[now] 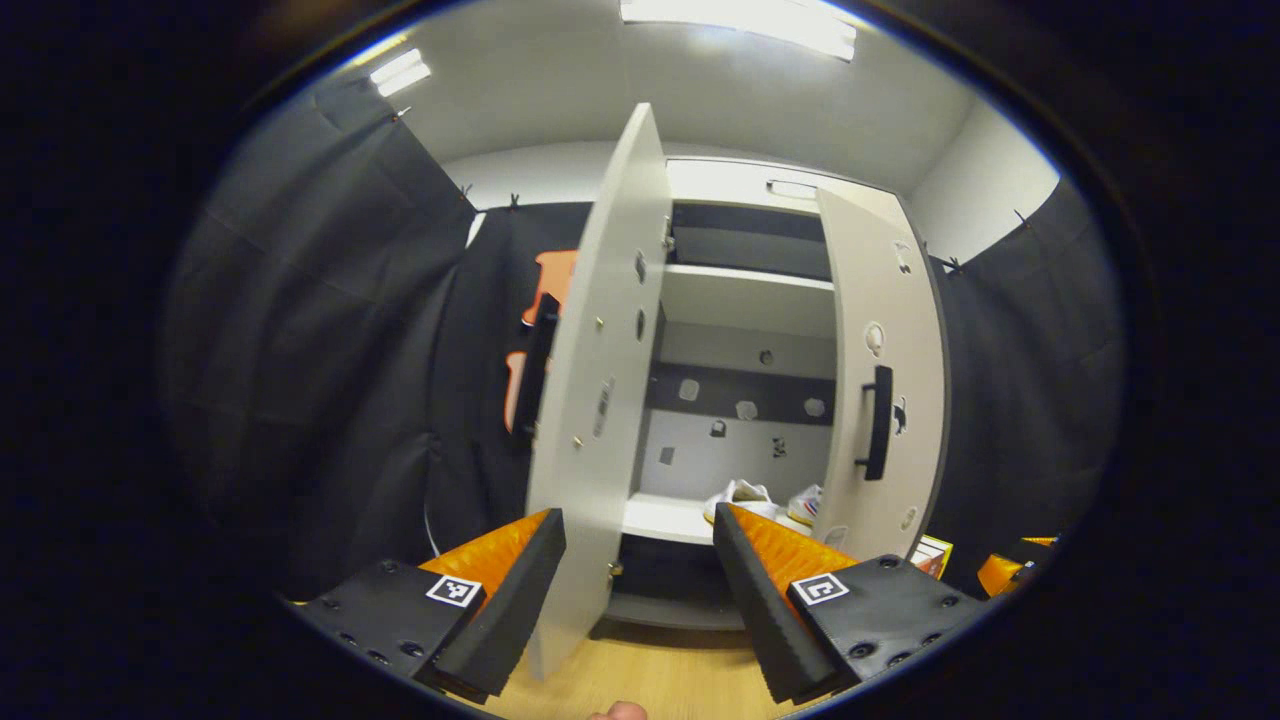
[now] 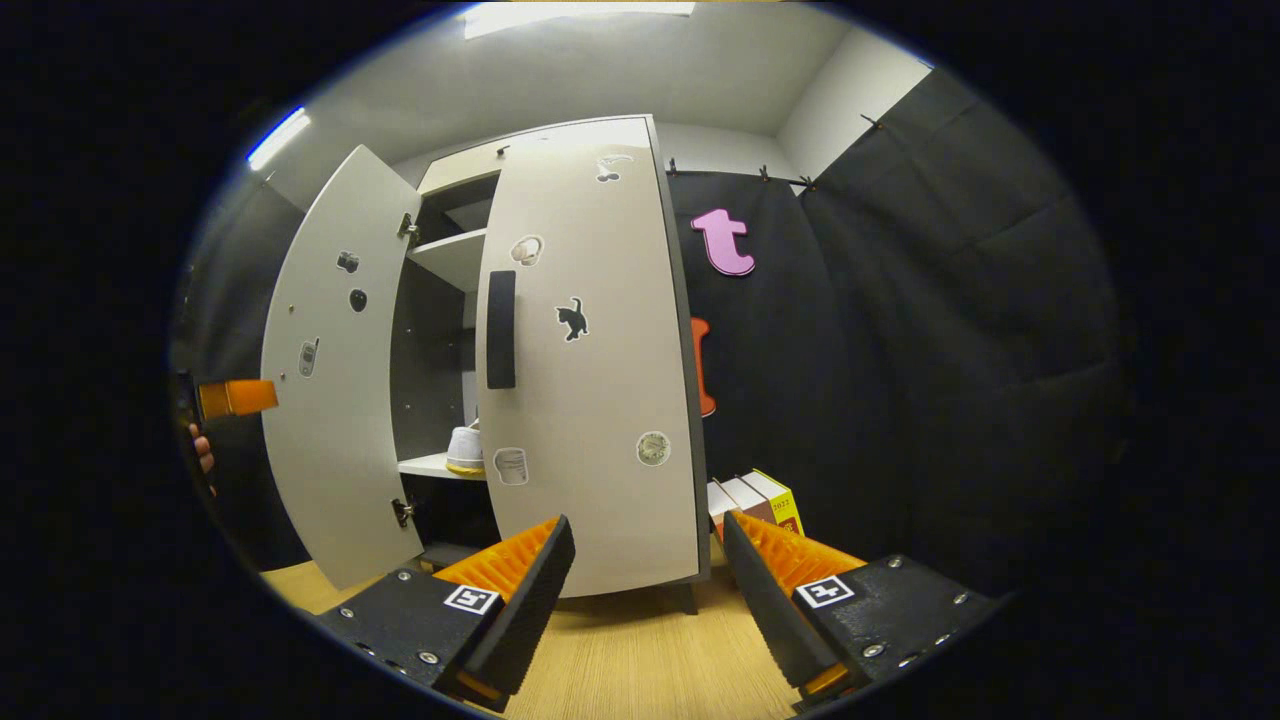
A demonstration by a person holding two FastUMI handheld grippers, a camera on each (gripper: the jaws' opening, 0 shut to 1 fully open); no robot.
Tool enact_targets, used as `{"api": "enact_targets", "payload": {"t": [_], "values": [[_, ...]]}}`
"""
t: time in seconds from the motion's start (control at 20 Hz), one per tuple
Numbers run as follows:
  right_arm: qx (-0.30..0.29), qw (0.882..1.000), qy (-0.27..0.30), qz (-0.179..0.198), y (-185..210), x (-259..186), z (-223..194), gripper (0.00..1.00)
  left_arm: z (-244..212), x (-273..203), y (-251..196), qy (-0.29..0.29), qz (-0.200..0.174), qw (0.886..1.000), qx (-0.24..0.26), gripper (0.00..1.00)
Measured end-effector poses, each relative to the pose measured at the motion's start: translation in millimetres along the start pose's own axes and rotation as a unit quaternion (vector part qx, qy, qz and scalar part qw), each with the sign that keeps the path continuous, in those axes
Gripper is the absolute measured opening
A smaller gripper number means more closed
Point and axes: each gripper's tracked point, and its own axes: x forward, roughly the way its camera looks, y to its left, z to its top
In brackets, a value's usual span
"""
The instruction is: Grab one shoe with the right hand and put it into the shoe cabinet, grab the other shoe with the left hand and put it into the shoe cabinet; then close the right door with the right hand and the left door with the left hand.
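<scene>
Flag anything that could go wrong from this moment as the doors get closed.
1. The white shoes sit near the shelf's front edge; a closing door might catch them.
2. The left door stands edge-on between the open left tool's fingers, so a push could slip off its edge.
3. The right door is partly closed, not shut; the open right tool hangs low, below the handle.

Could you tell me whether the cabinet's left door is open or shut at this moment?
Open. The left door stands swung outward, exposing the shelf with the shoes inside.
</scene>
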Motion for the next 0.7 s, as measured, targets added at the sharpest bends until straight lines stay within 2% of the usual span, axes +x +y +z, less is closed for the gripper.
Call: {"api": "enact_targets", "payload": {"t": [0.1, 0.15, 0.2, 0.25, 0.45, 0.5, 0.65, 0.7], "values": [[0.001, 1.0, 0.003, 0.012, 8, 2, -1, 0.92, 20, 10, 44, -0.01, 0.04, 0.999, 0.017, 0.93], [0.001, 1.0, 0.005, 0.017, 11, 4, -2, 0.92, 31, 17, 66, -0.018, 0.061, 0.998, 0.025, 0.96], [0.002, 1.0, 0.006, 0.022, 15, 3, -1, 0.92, 39, 27, 83, -0.024, 0.072, 0.997, 0.028, 0.93], [0.004, 1.0, 0.006, 0.025, 16, 4, 0, 0.92, 43, 39, 95, -0.029, 0.078, 0.996, 0.028, 0.96], [0.0, 1.0, 0.002, 0.027, 17, 5, 6, 0.92, 24, 94, 126, -0.015, 0.079, 0.997, 0.015, 0.94], [-0.001, 1.0, 0.001, 0.026, 15, 4, 9, 0.92, 19, 104, 133, -0.007, 0.083, 0.997, 0.009, 0.99], [-0.003, 1.0, 0.0, 0.017, 8, 3, 12, 0.92, 11, 121, 138, -0.005, 0.086, 0.996, 0.001, 0.96], [-0.003, 1.0, -0.001, 0.014, 6, 2, 14, 0.92, 15, 122, 138, -0.013, 0.085, 0.996, 0.003, 0.92]]}}
